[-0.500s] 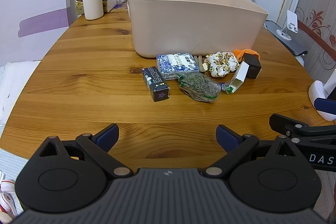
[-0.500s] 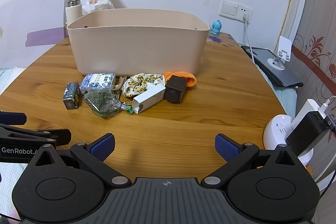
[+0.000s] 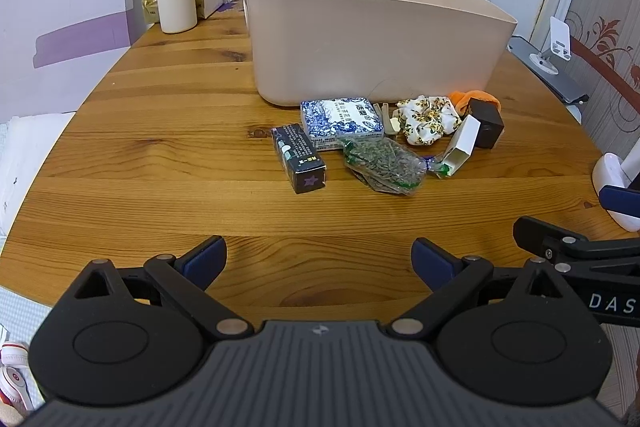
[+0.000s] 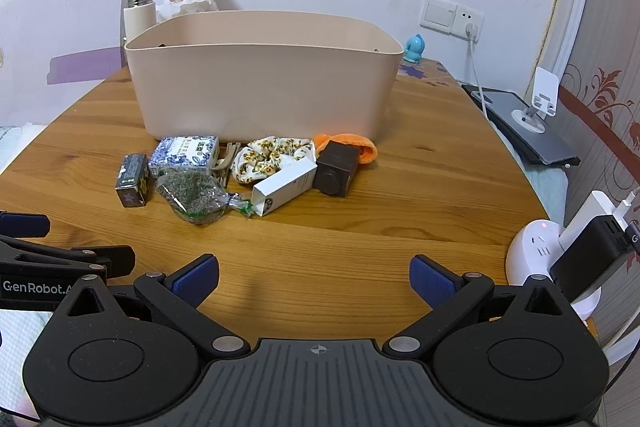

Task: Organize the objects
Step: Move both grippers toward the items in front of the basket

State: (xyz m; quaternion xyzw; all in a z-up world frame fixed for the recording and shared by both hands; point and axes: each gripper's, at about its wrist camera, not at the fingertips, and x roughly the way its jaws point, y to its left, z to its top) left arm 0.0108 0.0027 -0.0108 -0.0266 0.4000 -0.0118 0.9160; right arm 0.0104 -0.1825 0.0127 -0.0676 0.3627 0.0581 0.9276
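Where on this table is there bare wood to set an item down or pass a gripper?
Bare wood lies between both open grippers, left gripper and right gripper, and the dark box; also left of the bin. Crowded: the strip before the bin, blue-white box to brown cube.

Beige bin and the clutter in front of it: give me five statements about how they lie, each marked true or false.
1. The beige bin stands behind the small items on the wooden table. True.
2. The left tool is shut on the black box. False: it is open and holds nothing; the box lies on the table.
3. The bag of dried herbs lies in front of the blue-and-white box. True.
4. The floral scrunchie is inside the bin. False: it lies on the table before the bin.
5. The right tool is open and short of the items. True.
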